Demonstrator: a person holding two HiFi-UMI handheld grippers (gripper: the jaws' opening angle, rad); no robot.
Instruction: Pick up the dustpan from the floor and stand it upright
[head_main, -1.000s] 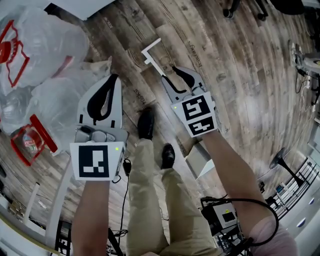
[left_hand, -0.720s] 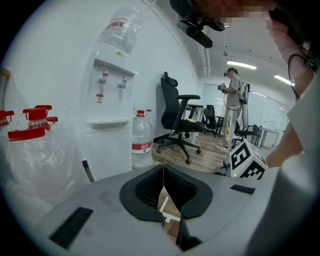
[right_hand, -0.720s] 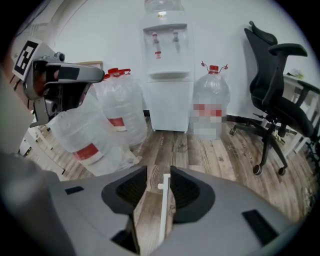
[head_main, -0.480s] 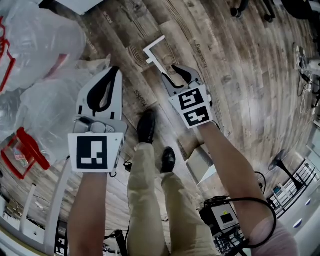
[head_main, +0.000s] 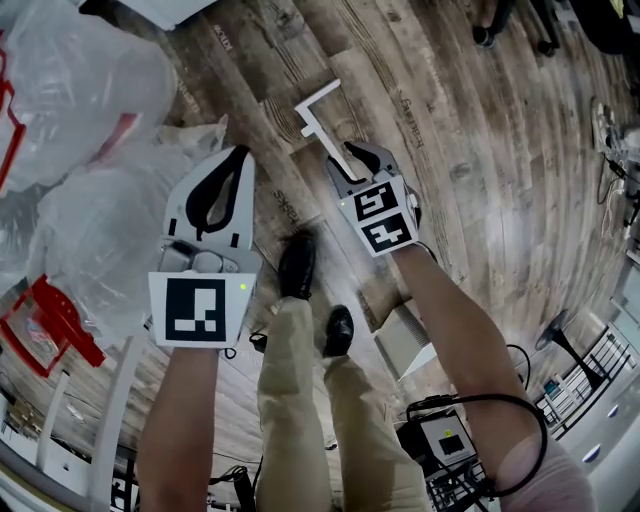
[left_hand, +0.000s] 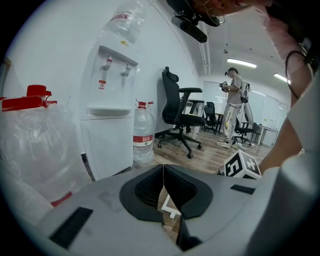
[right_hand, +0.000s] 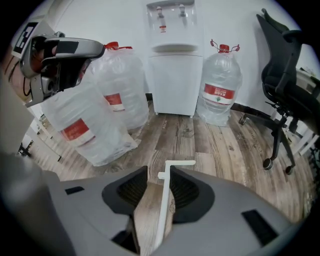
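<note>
The white dustpan lies on the wood floor by the person's right shoe. Its pan (head_main: 400, 332) is near the feet, and its long thin handle (head_main: 318, 120) points forward and ends in a T-bar. My right gripper (head_main: 372, 152) hangs over the handle's middle, open. In the right gripper view the handle (right_hand: 164, 200) shows in the gap between the jaws, close to the right one, with floor visible beside it. My right gripper (right_hand: 160, 170) holds nothing that I can see. My left gripper (head_main: 237, 152) is off to the left, shut and empty, with its tips meeting (left_hand: 163, 167).
Bagged water bottles (head_main: 90, 215) crowd the floor at left. A water cooler (right_hand: 172, 75), another bottle (right_hand: 220, 90) and an office chair (right_hand: 287, 95) stand ahead. The person's shoes (head_main: 296, 262) are just behind the grippers. A cabled box (head_main: 445, 440) sits at lower right.
My right gripper has dropped away from the head camera, staying over the dustpan handle. The left gripper has barely shifted.
</note>
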